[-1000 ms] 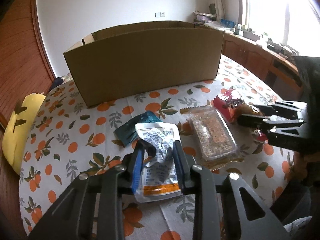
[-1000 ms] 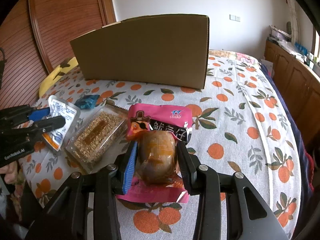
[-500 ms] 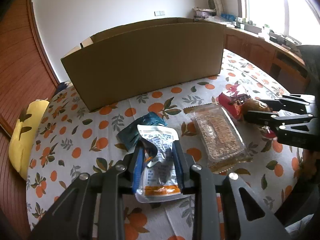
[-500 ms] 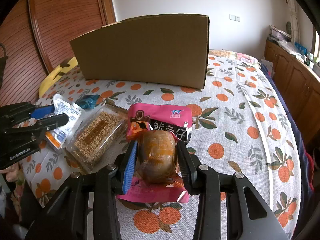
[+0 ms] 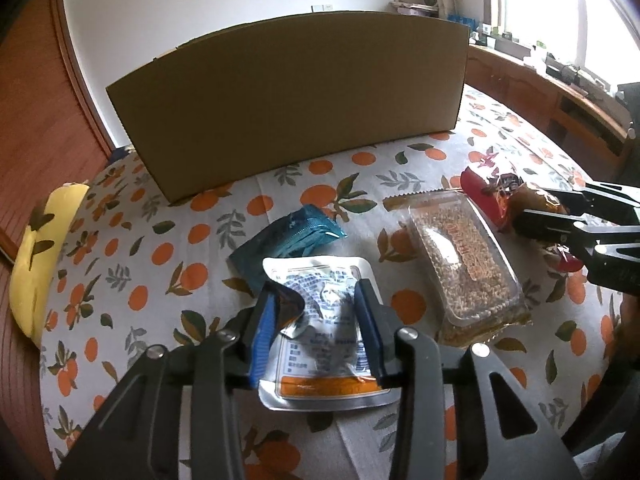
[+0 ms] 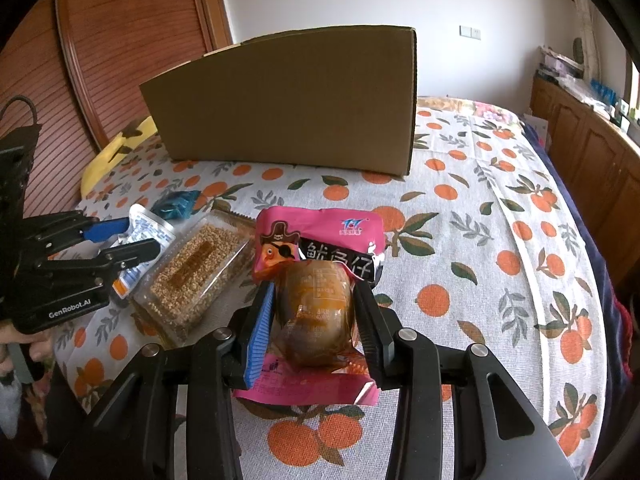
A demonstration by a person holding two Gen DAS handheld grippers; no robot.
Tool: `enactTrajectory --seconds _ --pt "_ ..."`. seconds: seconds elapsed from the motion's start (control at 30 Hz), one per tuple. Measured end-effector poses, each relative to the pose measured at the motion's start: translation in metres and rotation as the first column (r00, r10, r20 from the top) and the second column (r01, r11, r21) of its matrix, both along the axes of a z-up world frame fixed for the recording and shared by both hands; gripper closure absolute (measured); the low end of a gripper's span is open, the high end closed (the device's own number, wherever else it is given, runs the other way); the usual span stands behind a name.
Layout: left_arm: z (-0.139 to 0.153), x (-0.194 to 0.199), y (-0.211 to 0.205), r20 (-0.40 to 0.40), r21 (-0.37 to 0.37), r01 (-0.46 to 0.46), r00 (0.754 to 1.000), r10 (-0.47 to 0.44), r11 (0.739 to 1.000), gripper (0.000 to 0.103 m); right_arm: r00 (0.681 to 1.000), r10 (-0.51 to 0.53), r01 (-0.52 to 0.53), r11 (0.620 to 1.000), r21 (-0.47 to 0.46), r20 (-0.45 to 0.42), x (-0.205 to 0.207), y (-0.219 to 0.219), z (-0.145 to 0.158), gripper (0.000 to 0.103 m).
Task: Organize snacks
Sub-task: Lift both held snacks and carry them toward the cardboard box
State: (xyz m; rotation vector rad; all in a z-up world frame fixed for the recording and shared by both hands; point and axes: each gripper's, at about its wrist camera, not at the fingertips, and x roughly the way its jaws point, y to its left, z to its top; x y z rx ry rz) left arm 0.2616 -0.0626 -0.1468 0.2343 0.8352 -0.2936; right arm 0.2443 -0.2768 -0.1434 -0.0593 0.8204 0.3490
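My left gripper [image 5: 318, 300] is shut on a silver snack pouch [image 5: 324, 344] with an orange strip, held above the table; it also shows in the right wrist view [image 6: 146, 236]. My right gripper [image 6: 314, 292] is shut on a pink snack packet [image 6: 316, 264] with a brown bun inside; the packet shows in the left wrist view [image 5: 500, 196]. A clear tray of sesame bars [image 5: 460, 256] lies between the two grippers on the table, also in the right wrist view [image 6: 192, 272]. A teal packet [image 5: 288, 236] lies beyond the pouch. A large open cardboard box [image 5: 296, 108] stands behind.
The table has an orange-print cloth [image 6: 500, 240]. A yellow cushion [image 5: 36, 248] lies at the left edge. Wooden cabinets [image 6: 592, 152] run along the right, and a wooden slatted wall [image 6: 120, 40] stands at the left.
My left gripper has lifted the silver pouch and moved closer to the box. My right gripper has raised the pink packet slightly off the cloth.
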Motion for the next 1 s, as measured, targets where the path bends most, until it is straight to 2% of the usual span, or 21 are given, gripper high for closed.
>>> enactTrajectory --seconds 0.07,0.2,0.37,0.5,0.77,1.0 --pt "0.002 -0.001 0.002 0.005 -0.013 0.014 1.0 -0.014 1.0 0.07 1.0 -0.001 0.001 1.0 0.0 0.002 0.0 -0.002 0.0 0.063" --pt "0.008 -0.012 0.003 0.032 -0.034 0.031 0.999 -0.03 0.999 0.072 1.0 -0.001 0.001 1.0 0.0 0.007 0.0 -0.001 0.0 0.064" --pt "0.028 -0.023 0.006 0.06 -0.08 0.052 0.997 -0.047 0.995 0.086 1.0 0.004 -0.004 1.0 -0.006 0.013 -0.003 0.0 0.001 0.065" --pt "0.031 -0.026 0.003 0.078 -0.05 0.06 0.995 -0.056 0.997 0.087 1.0 -0.011 0.011 1.0 -0.008 0.029 -0.003 0.0 0.004 0.065" --pt "0.043 -0.038 0.004 0.104 -0.078 0.074 0.992 -0.065 0.994 0.087 0.999 -0.03 0.029 0.999 0.03 0.021 -0.003 -0.008 0.004 0.065" --pt "0.063 -0.044 0.005 0.148 -0.092 0.084 0.987 -0.069 0.992 0.087 0.999 -0.025 0.025 1.0 0.015 0.04 -0.008 -0.005 0.011 0.065"
